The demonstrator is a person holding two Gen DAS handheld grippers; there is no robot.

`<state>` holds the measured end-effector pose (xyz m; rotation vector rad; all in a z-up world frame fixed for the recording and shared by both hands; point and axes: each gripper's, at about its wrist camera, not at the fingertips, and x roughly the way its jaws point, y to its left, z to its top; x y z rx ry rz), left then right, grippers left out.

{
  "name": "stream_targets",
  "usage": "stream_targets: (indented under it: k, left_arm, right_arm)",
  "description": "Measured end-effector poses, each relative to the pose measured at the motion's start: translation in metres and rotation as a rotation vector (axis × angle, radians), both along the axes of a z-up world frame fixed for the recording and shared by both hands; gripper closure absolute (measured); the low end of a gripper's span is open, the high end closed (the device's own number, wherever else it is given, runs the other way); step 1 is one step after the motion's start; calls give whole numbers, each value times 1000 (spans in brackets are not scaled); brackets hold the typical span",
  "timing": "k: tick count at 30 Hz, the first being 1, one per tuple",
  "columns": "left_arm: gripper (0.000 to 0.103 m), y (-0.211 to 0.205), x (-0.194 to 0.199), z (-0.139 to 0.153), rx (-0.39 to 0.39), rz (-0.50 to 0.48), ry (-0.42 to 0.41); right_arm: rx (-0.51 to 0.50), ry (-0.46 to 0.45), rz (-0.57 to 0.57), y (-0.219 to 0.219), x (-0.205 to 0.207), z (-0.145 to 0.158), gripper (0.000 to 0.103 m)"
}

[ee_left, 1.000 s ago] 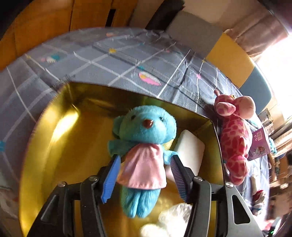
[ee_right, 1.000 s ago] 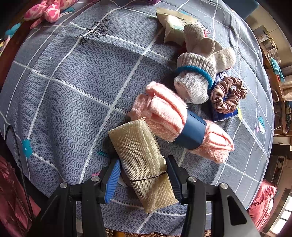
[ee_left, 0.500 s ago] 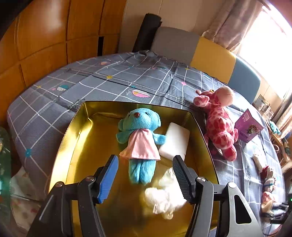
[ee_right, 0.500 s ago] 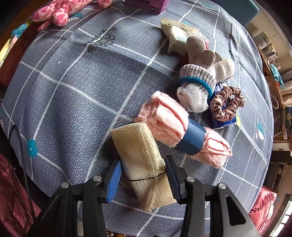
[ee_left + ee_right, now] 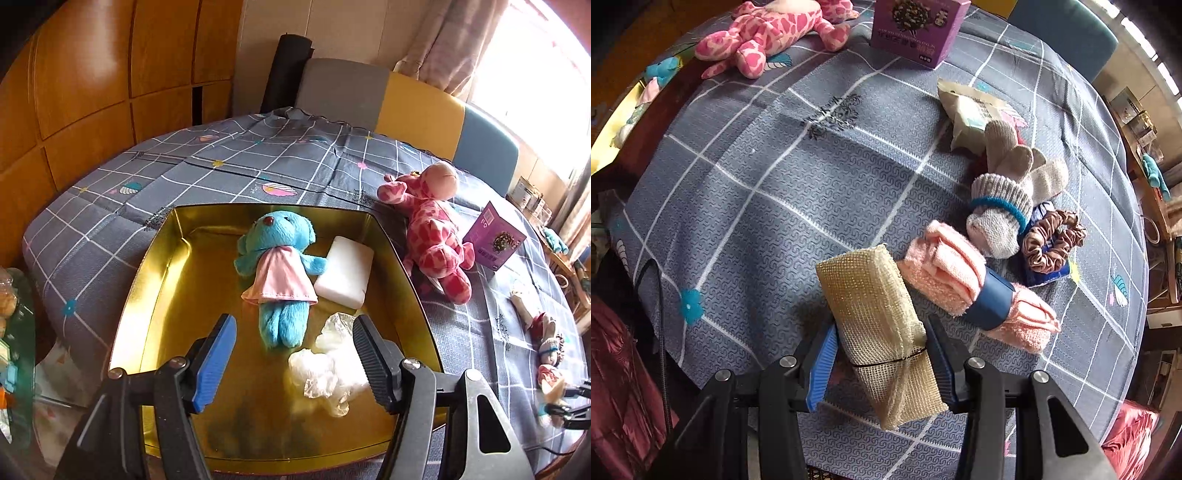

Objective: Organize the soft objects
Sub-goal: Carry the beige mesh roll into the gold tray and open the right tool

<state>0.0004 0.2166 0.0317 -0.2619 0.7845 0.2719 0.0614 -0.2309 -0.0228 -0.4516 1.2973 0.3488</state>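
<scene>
A gold tin box [image 5: 155,280] holds a blue teddy in a pink dress [image 5: 277,269], a white sponge block [image 5: 345,277] and a crumpled clear plastic bag [image 5: 328,365]. My left gripper [image 5: 295,354] is open and empty, high above the box's near side. My right gripper [image 5: 882,352] is shut on a rolled beige mesh cloth [image 5: 875,314] and holds it just above the tablecloth. Next to it lie a rolled pink towel with a blue band [image 5: 960,280], a knitted glove [image 5: 1001,206] and a brown scrunchie [image 5: 1052,243].
A pink giraffe plush [image 5: 432,236] lies right of the box; it also shows in the right wrist view [image 5: 768,33]. A purple carton [image 5: 916,26] and a paper packet [image 5: 971,110] lie on the grey checked tablecloth [image 5: 775,184]. Chairs [image 5: 417,107] stand behind.
My left gripper has pulled up and back from the blue teddy, which stays in the box. My right gripper has risen with the beige mesh cloth in it.
</scene>
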Motion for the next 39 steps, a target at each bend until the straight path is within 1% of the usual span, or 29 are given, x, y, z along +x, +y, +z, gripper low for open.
stream_targets:
  k: [3, 8, 13, 16, 18, 22, 27, 29, 31, 35, 39]
  left_arm:
    - [36, -1, -2, 1, 5, -2, -5]
    - [36, -3, -9, 2, 34, -5, -15]
    - [36, -1, -16, 1, 52, 0, -13]
    - [36, 2, -22, 2, 58, 7, -15]
    - [36, 3, -25, 2, 64, 12, -17]
    - [36, 7, -29, 2, 57, 20, -19]
    - [36, 10, -30, 1, 46, 26, -20]
    - [35, 13, -31, 1, 36, 30, -19]
    - [33, 18, -32, 0, 23, 44, -22]
    - [33, 27, -34, -1, 20, 71, -26]
    - [33, 33, -34, -2, 13, 85, -28]
  right_arm:
    - [28, -34, 12, 13, 0, 17, 56]
    - [138, -78, 31, 39, -2, 39, 56]
    - [214, -56, 62, 83, 1, 32, 56]
    - [276, -49, 106, 118, 3, 26, 56]
    - [292, -51, 146, 140, 2, 26, 56]
    - [355, -49, 183, 174, 3, 31, 56]
    - [481, -41, 177, 206, 6, 45, 56]
    - [517, -28, 175, 219, 9, 50, 56]
    - [542, -16, 165, 234, 13, 53, 56]
    - [590, -9, 152, 265, 22, 59, 56]
    - [566, 3, 147, 296, 30, 52, 56]
